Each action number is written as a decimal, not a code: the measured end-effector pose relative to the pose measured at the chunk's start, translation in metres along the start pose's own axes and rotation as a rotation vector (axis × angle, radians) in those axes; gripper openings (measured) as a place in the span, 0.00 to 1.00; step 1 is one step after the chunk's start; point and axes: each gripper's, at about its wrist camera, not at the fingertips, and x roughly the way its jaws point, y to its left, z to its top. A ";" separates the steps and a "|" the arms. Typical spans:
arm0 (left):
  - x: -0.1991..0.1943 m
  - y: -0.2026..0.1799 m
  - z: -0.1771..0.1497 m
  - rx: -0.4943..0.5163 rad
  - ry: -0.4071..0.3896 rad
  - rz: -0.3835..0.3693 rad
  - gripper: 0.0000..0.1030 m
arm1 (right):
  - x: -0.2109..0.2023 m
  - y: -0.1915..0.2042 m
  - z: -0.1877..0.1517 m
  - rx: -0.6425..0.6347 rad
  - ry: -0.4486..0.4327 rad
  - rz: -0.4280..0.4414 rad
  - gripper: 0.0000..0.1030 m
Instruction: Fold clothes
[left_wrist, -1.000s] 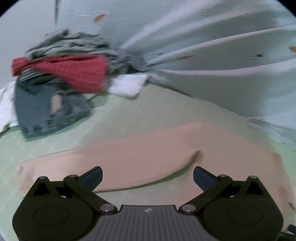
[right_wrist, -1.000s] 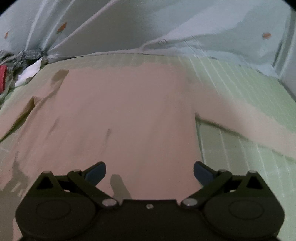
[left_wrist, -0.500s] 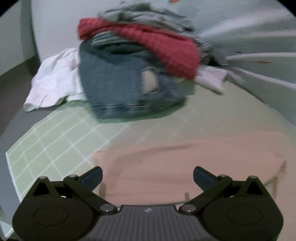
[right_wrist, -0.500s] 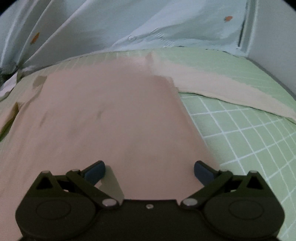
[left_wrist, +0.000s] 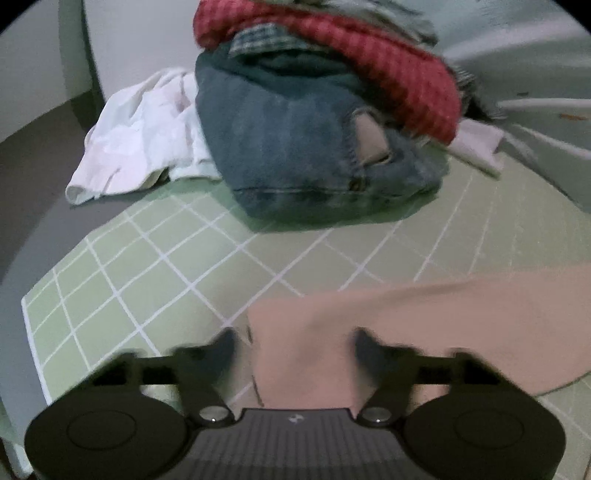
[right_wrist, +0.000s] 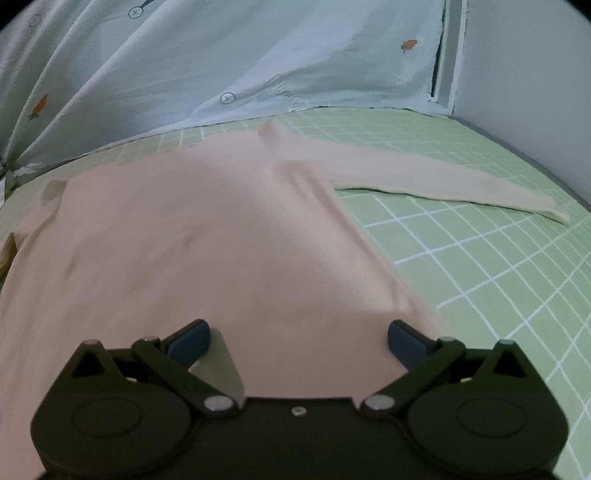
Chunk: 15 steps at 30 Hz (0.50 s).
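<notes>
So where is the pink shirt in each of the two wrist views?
Left wrist: the pink shirt fills the lower right, its sleeve end between the closing left claw.
Right wrist: its body covers the centre and left, right sleeve stretching right.
Shared landmark: the green checked mat under it.

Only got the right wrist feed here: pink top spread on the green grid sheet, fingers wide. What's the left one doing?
Observer: The left gripper is closing, with the end of the pink top's other sleeve between its fingers.
Operator: Anything past that sleeve?
Observer: A clothes pile: folded jeans at the bottom, something red on top.
Operator: Anything else in it?
Observer: A crumpled white garment lies against the jeans, at the edge of the green sheet.
</notes>
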 end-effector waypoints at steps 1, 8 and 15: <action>-0.001 0.000 0.001 0.011 0.001 -0.007 0.24 | 0.000 0.000 0.000 0.002 -0.002 -0.002 1.00; -0.006 0.025 0.000 -0.119 0.047 -0.001 0.11 | -0.002 0.000 -0.004 0.000 -0.023 -0.001 1.00; -0.017 0.018 0.004 -0.172 0.054 -0.010 0.10 | -0.004 -0.001 -0.010 -0.005 -0.065 0.010 1.00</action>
